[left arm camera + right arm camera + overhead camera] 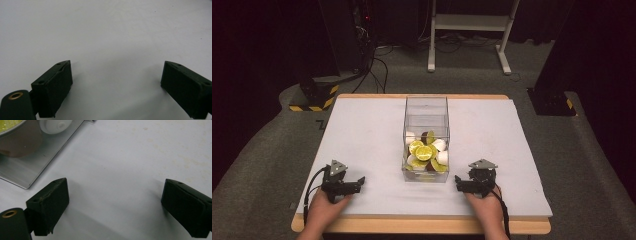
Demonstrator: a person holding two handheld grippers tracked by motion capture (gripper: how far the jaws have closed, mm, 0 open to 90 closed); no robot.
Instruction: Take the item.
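Tall clear plastic box stands mid-table on the white mat, between the hands; inside, a heap of yellow-green citrus slices and white round pieces; left gripper rests on the mat, jaws spread wide, empty; right gripper likewise released, just beside the box's near corner; best approach, I'd judge: come over the open top, descend straight, clear of the walls, pinch one piece only.

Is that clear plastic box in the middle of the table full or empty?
Partly full. The clear plastic box holds yellow-green lime halves and white pieces heaped in its lower part; the upper part is empty.
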